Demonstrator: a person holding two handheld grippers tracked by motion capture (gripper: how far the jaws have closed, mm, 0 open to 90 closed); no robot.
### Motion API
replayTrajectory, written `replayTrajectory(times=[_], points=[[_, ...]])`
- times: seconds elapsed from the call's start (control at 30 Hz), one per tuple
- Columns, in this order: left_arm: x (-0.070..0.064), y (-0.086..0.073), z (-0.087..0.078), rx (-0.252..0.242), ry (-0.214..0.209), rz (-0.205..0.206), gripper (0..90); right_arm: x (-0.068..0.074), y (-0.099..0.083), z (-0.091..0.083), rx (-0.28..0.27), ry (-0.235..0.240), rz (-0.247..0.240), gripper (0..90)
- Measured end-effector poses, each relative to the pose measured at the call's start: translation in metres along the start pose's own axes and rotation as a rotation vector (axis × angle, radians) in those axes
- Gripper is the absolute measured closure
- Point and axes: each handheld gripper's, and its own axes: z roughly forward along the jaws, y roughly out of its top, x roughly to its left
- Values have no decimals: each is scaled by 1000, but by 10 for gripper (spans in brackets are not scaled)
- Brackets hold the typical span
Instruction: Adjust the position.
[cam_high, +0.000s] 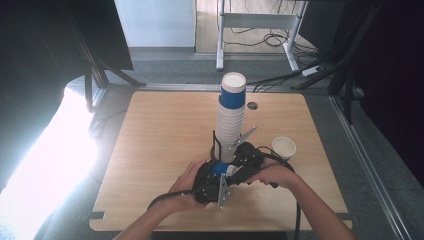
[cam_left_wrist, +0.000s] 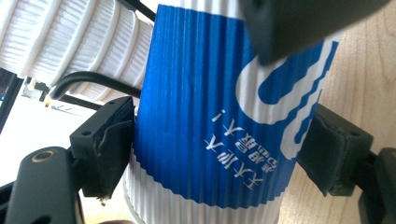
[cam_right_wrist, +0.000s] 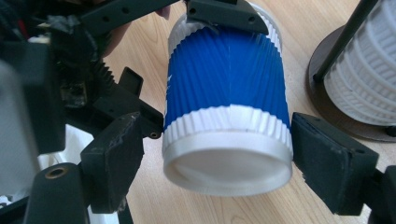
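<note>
A blue and white ribbed paper cup (cam_high: 221, 169) lies on its side between both claws, above the worktop (cam_high: 160, 150) near the middle of its near edge. The left claw (cam_left_wrist: 219, 140) is clenched on the cup, its two black pads pressing the blue sleeve from either side. In the right gripper view the cup's white base faces the camera, and the right claw (cam_right_wrist: 226, 158) straddles that end. Its right pad touches the base rim and its left pad sits just beside it, so whether it truly grips I cannot tell. The person's left hand (cam_high: 186, 186) and right hand (cam_high: 272, 175) hold the claws close together.

Just behind them a tall stack of cups (cam_high: 231, 117) stands upright in a black wire holder (cam_high: 216, 141) on a round dark base. To the right of the stack, a single white cup (cam_high: 283, 147) stands upright, toward the right edge.
</note>
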Motion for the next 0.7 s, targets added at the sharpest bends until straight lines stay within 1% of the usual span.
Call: replayTrajectory(times=[0.07, 0.2, 0.3, 0.47, 0.53, 0.63, 0.7], points=[[-1, 0, 0, -1, 2, 7, 185, -1, 2, 2, 17, 4, 3, 191], [-2, 1, 0, -15, 8, 5, 185, -4, 5, 6, 56, 14, 15, 194], [-2, 0, -1, -3, 11, 21, 185, -5, 6, 8, 81, 21, 13, 196], [-2, 0, -1, -10, 15, 12, 185, -7, 6, 13, 120, 28, 26, 201], [-2, 0, -2, -10, 13, 16, 186, -9, 5, 14, 116, 25, 21, 232], [-4, 0, -1, -11, 19, 22, 186, -10, 5, 15, 116, 38, 24, 251], [-5, 0, 0, -8, 19, 27, 186, -10, 5, 15, 121, 37, 23, 255]])
